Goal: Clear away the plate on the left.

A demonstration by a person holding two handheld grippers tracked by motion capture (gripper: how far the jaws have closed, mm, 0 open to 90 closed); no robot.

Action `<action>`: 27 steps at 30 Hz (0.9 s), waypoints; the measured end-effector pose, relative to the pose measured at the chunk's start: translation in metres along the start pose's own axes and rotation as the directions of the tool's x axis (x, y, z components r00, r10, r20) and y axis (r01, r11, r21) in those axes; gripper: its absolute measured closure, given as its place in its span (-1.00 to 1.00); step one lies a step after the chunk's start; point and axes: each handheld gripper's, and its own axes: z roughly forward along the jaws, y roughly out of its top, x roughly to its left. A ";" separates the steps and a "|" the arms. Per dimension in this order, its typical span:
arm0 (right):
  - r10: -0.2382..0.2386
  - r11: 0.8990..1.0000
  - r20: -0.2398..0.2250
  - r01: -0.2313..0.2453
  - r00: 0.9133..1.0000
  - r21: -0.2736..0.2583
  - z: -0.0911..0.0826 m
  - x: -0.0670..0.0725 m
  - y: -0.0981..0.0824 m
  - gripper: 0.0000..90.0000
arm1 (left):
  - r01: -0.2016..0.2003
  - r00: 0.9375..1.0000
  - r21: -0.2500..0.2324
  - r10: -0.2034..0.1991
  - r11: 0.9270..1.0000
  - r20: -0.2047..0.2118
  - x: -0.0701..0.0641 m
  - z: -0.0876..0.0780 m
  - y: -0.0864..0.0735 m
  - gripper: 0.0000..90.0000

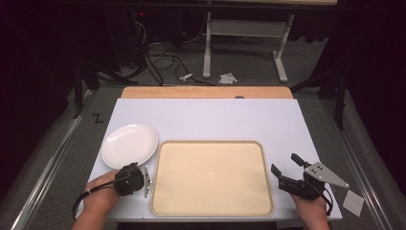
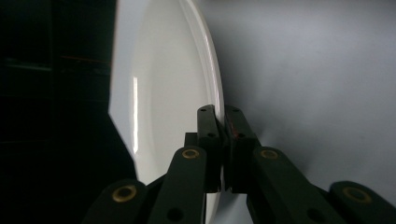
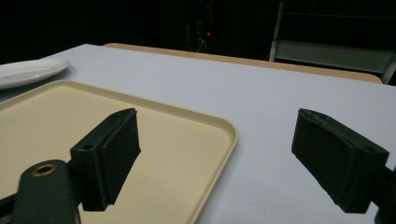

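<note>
A round white plate [image 1: 129,145] lies on the white tabletop [image 1: 215,120], left of a large empty beige tray [image 1: 210,177]. My left gripper [image 1: 131,168] sits at the plate's near edge, rolled on its side. In the left gripper view its jaws [image 2: 223,116] are shut on the plate's rim [image 2: 163,93]. My right gripper [image 1: 286,168] hovers just right of the tray's near right corner. Its jaws [image 3: 219,135] stand wide open with nothing between them, and past them I see the tray [image 3: 177,140] and the plate [image 3: 28,70].
A wooden strip [image 1: 206,92] runs along the table's far edge. A small pale sheet [image 1: 354,202] lies off the table's right front corner. Cables [image 1: 163,60] and a white desk frame [image 1: 244,28] are on the floor beyond.
</note>
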 end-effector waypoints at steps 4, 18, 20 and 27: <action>0.005 1.000 -0.001 -0.005 1.000 0.000 0.000 0.000 0.000 -0.64 | 0.027 1.000 -0.026 -0.027 0.999 -0.011 0.002 -0.004 -0.004 0.94; 0.005 1.000 0.001 -0.005 1.000 -0.003 0.000 -0.001 0.000 -0.64 | 0.064 0.996 -0.104 -0.070 0.993 -0.056 0.007 -0.029 0.004 0.94; 0.006 1.000 0.003 -0.006 1.000 -0.003 0.000 -0.001 0.000 -0.64 | 0.065 0.995 -0.120 -0.073 0.991 -0.066 0.007 -0.036 0.006 0.94; 0.000 1.000 0.002 0.000 1.000 -0.005 0.000 0.000 0.001 -0.64 | 0.045 0.995 -0.167 -0.058 0.985 -0.076 0.004 -0.055 0.020 0.94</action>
